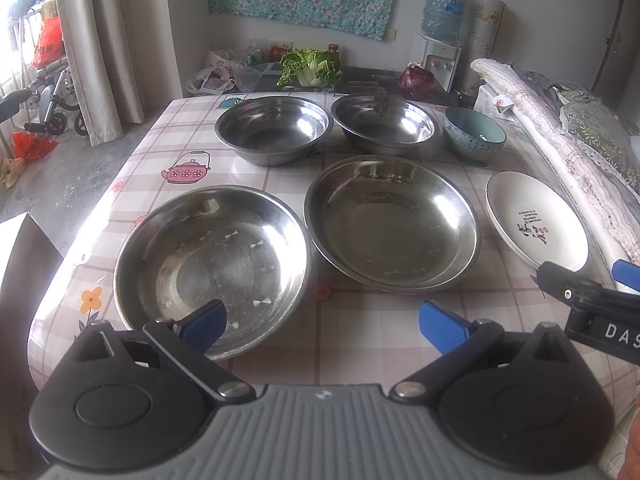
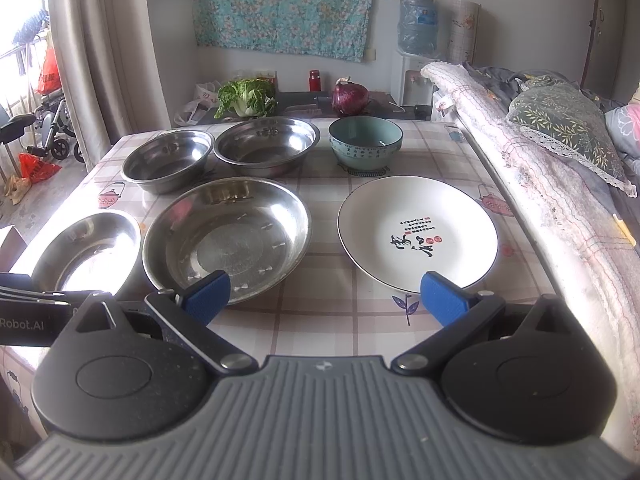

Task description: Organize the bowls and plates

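Note:
Two shallow steel plates lie at the front of the table: the left plate point(image 1: 212, 268) point(image 2: 86, 252) and the middle plate point(image 1: 392, 224) point(image 2: 228, 236). Behind them stand two steel bowls point(image 1: 274, 128) point(image 1: 384, 124), which also show in the right wrist view point(image 2: 168, 164) point(image 2: 266, 144). A teal ceramic bowl point(image 1: 474, 134) point(image 2: 366, 140) stands at the back right. A white plate with calligraphy point(image 1: 536, 220) point(image 2: 418, 232) lies in front of it. My left gripper point(image 1: 320, 320) is open and empty over the near edge. My right gripper point(image 2: 324, 294) is open and empty near the white plate.
The table point(image 1: 192, 160) has a checked cloth with teapot prints. A rolled quilt point(image 2: 540, 184) runs along its right edge. Cabbage point(image 2: 246, 98) and a red cabbage point(image 2: 350, 98) lie on a dark surface behind. A water dispenser point(image 2: 416, 40) stands at the back wall.

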Demonstrator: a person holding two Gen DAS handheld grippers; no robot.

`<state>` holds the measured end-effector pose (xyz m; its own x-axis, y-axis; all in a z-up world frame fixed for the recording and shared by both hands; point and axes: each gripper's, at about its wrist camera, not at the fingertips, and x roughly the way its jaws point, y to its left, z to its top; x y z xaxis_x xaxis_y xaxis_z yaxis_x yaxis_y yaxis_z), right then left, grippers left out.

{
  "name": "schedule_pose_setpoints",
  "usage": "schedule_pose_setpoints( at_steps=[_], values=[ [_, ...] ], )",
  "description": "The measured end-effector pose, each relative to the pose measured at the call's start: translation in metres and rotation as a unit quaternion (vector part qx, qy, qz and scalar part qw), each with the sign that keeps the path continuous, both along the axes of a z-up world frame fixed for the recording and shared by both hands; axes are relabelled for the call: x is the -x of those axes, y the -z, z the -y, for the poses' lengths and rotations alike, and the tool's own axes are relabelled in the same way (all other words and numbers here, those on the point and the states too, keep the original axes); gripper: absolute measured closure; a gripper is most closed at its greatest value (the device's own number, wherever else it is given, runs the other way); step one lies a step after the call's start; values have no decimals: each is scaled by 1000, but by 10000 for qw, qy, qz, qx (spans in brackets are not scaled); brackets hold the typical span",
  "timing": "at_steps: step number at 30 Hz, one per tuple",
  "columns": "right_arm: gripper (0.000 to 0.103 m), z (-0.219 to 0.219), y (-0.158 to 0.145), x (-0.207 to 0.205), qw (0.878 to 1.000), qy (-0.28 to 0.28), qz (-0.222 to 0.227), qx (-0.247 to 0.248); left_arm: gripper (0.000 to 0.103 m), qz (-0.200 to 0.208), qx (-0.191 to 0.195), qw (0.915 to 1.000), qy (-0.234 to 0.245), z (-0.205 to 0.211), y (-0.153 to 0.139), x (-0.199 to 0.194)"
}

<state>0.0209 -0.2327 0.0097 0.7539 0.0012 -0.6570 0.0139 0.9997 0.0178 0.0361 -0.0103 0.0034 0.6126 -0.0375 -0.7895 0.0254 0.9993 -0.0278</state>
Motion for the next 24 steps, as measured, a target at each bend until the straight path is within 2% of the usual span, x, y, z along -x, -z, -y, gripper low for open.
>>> schedule_pose_setpoints(
  at_steps=[24],
  values=[
    [1,-5,5,-4,10000,-71,-40,-53,0,-24,-60,10000,4,-6,2,-3]
  ],
)
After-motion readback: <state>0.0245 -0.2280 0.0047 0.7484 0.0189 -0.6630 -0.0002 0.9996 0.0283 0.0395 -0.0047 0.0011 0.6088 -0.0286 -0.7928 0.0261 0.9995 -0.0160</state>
